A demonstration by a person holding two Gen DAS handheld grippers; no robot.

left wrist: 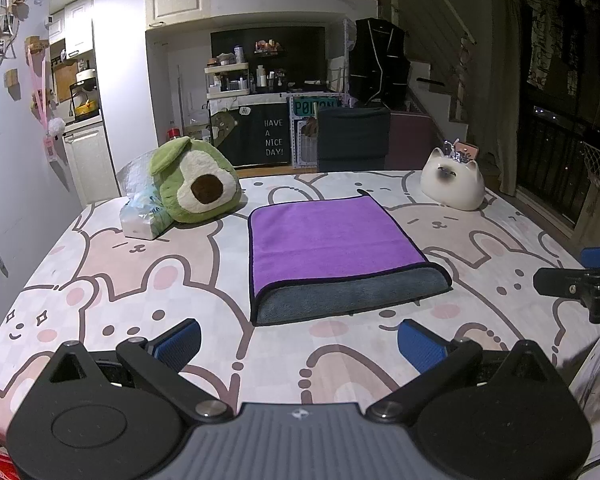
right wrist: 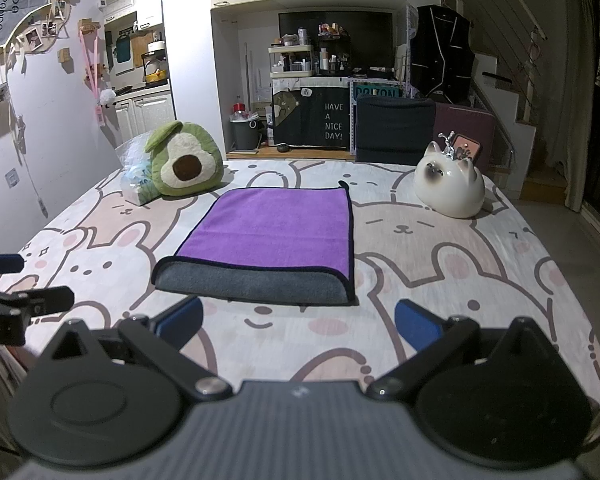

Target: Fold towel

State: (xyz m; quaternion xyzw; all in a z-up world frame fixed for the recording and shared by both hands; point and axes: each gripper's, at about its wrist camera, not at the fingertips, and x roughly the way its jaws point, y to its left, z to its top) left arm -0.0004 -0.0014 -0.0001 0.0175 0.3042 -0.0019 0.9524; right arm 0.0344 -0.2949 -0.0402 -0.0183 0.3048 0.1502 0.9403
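Both of your grippers sit at the near edge of the table, spread wide, nothing between the blue pads: left gripper (left wrist: 299, 344), right gripper (right wrist: 299, 326), each hanging short of the cloth and not touching it. The towel (left wrist: 332, 248) lies flat mid-table on the rabbit-print cover (left wrist: 140, 280), straight ahead of both tools and apart from them. It is already doubled once: purple face up, grey underlayer showing as a strip along the near edge (right wrist: 256, 282), dark piping round the border. The top layer stops short of the bottom one, so the near edges are offset, not flush. Judgement on handling: plush microfibre, light, limp, no stiffness to carry a fold by itself; it will sag between two grip points and likely drag on the cover rather than slide. Not fragile. Best holds look to be the two near corners, left one (left wrist: 260, 318) and right one (right wrist: 350, 298), pinching both layers together at the piping, where the hem gives the pads something firm. A shallow pinch may catch one layer only and peel the stack apart. The avocado plush (left wrist: 194, 182) and tissue pack (left wrist: 144, 220) stand off the far left corner, the cat figure (right wrist: 450, 188) off the far right; all are clear of the cloth, though a long swing towards the far side could brush them.
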